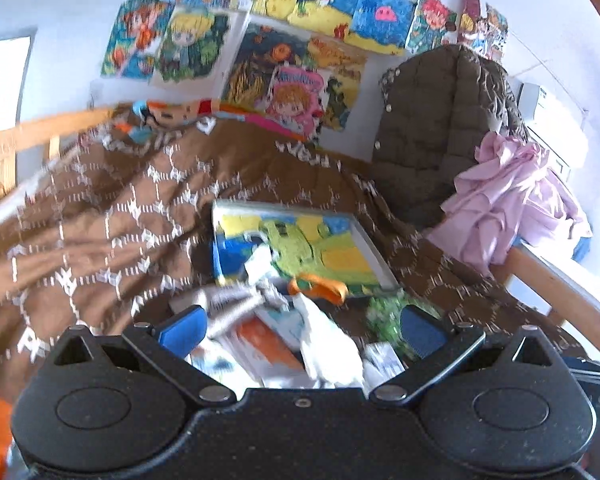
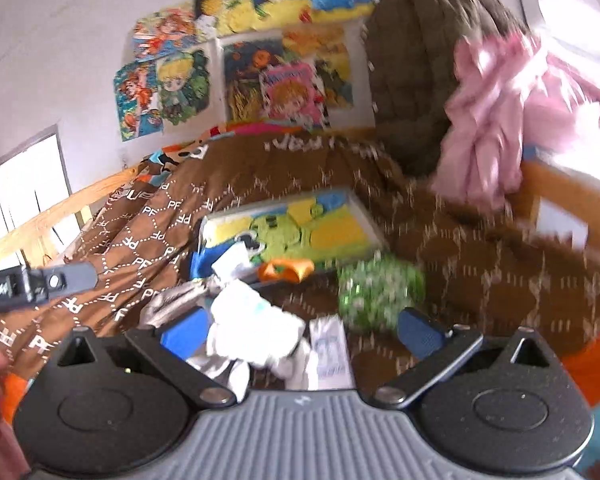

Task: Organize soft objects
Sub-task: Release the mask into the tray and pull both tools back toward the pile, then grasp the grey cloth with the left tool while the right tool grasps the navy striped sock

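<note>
Clothes (image 1: 328, 344) crumpled, white, on brown blanket (image 1: 100, 220)

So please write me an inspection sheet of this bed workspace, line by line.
Surface: brown patterned quilt on wooden-framed bed.
Job's things: white crumpled cloth, green speckled soft lump, pink garment on the bed rail.
Clutter: colourful picture board, orange strap, paper packets.
Grippers: left gripper open, empty; right gripper open, empty.
Cables: nothing seen.
Surroundings: cartoon posters on white wall, brown quilted jacket.
</note>
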The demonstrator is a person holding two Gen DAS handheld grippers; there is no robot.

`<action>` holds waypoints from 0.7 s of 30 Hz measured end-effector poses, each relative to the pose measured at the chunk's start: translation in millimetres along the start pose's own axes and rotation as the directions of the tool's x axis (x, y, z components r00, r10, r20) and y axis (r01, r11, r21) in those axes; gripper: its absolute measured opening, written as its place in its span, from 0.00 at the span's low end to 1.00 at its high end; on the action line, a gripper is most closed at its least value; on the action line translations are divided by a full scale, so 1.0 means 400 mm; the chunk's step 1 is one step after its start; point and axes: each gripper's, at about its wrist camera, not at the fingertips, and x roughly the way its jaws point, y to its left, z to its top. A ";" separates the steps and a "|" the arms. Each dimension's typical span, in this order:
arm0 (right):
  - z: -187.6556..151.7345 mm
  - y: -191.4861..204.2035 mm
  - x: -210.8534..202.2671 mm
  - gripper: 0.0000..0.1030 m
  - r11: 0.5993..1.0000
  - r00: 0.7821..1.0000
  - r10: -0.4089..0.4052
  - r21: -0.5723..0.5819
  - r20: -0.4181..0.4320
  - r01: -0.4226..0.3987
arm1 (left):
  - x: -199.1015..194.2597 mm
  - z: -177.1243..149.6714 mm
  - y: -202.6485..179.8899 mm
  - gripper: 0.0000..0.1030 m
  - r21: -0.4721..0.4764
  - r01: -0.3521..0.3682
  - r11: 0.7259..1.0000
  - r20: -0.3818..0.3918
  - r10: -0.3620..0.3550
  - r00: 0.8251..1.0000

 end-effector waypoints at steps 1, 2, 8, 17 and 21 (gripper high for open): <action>-0.005 -0.009 -0.004 1.00 1.000 1.000 0.010 0.025 -0.013 -0.010 | -0.004 -0.006 0.003 0.99 -0.004 0.000 1.000 -0.018 0.000 1.000; -0.008 -0.016 -0.007 1.00 0.999 1.000 0.015 0.044 -0.027 -0.014 | -0.003 -0.010 0.006 0.99 -0.003 -0.003 1.000 -0.036 0.002 0.999; -0.026 -0.061 0.035 1.00 0.991 0.981 -0.001 0.133 -0.196 0.027 | 0.019 -0.032 0.008 0.99 0.034 -0.015 0.999 -0.166 0.020 0.986; -0.053 -0.029 0.110 1.00 0.998 0.927 0.005 0.060 -0.375 0.019 | 0.111 -0.049 0.029 0.99 0.006 0.004 1.000 -0.379 -0.002 0.925; -0.064 -0.021 0.139 1.00 0.999 0.902 -0.010 0.040 -0.432 0.030 | 0.167 -0.052 0.030 0.99 -0.009 0.038 0.999 -0.469 -0.038 0.882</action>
